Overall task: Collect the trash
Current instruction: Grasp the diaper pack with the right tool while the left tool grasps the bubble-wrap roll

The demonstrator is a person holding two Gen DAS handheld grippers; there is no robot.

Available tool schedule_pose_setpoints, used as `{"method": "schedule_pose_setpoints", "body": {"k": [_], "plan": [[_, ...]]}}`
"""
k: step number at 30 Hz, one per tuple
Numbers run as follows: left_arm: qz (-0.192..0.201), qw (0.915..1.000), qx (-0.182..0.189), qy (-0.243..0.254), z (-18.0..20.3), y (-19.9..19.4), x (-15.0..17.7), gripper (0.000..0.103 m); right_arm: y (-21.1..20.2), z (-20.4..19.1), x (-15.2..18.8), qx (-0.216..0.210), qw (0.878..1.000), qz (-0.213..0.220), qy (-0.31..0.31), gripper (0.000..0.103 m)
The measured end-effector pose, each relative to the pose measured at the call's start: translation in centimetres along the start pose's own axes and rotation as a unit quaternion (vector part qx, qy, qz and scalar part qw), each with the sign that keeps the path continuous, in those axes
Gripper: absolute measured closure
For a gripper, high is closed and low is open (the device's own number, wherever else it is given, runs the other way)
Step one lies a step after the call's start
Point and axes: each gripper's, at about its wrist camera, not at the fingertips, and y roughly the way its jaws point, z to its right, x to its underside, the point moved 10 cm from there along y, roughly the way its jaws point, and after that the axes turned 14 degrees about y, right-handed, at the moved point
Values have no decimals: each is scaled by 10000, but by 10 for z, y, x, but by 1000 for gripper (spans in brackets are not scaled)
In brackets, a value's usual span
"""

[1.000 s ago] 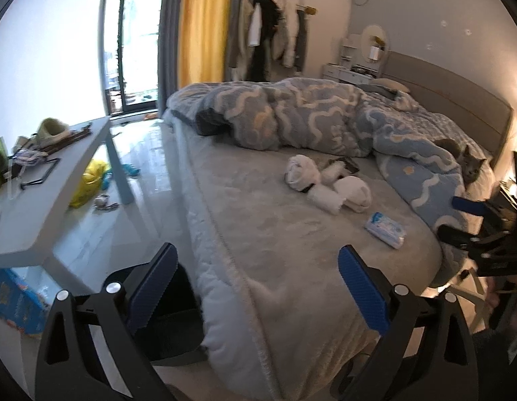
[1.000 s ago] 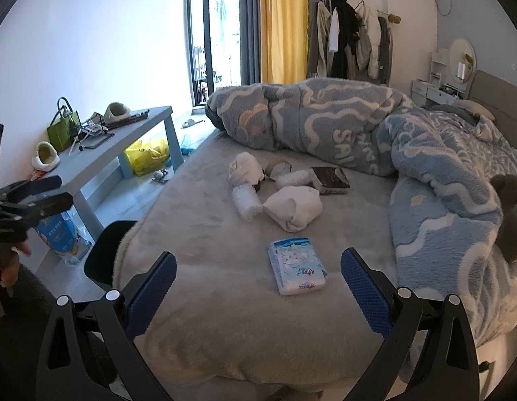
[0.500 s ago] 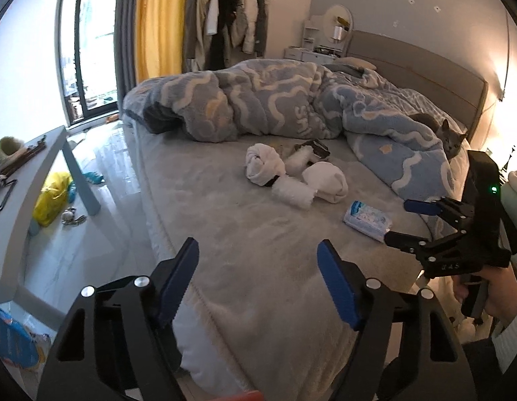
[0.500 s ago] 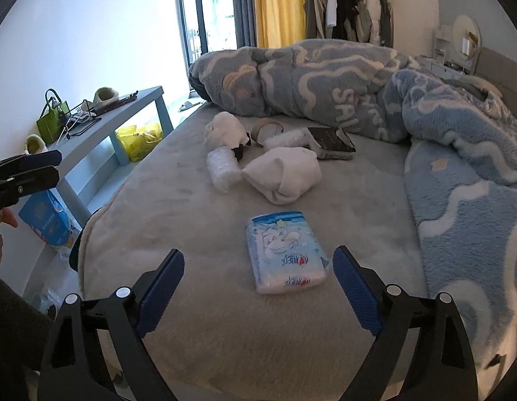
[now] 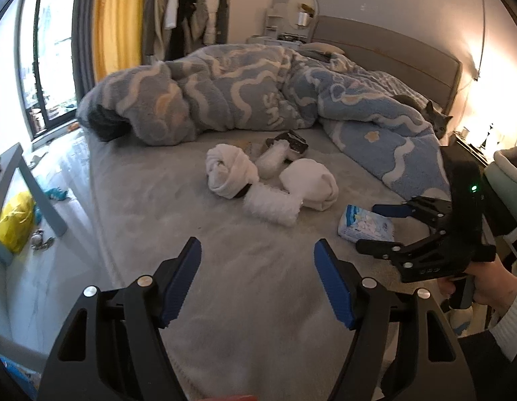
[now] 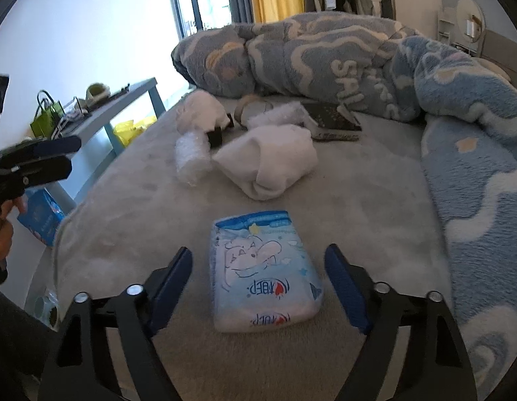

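In the left wrist view, going left to right: the left gripper [image 5: 256, 267] hangs over bare grey fleece bedspread [image 5: 151, 200] with nothing between its blue pads. Its jaws have just been closing, yet they stand released, gripping nothing. I judge it is only being carried in toward the bed, since no trash lies within its reach. At about twelve o'clock from it sits the cluster of white rolled cloths and fluffy bundles [image 5: 268, 180]. At two o'clock lies the pale-blue soft plastic tissue pack with a cartoon print [image 5: 365, 227], and just beyond it the right gripper [image 5: 380, 225] comes in from three o'clock, held in a person's hand [image 5: 482, 284].

In the right wrist view, the left gripper [image 6: 41, 157] shows at nine o'clock. The tissue pack [image 6: 262, 274] lies flat on the bedspread at the centre, lengthwise between the right gripper [image 6: 258, 277] pads. These jaws too have just been closing, but a gap remains on both sides, so they are unclenched. The straddle looks like a line-up for a sideways pinch.

Only the left view shows the grey cat [image 5: 435, 117] at the headboard. Only the right view shows the pack's print and the gaps beside the pads.
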Motion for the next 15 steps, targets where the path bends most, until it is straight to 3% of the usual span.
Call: {"method": "schedule_pose_setpoints", "body": {"k": [6,15], "plan": [[4,9999,152,-71,-1,18,-4,30,5,3,0,-97,9998,-71,137,48],[-71,9996,237,-139,-11,37,-4,27,-26,-12,-38,-567,9970,329,410,48]]}}
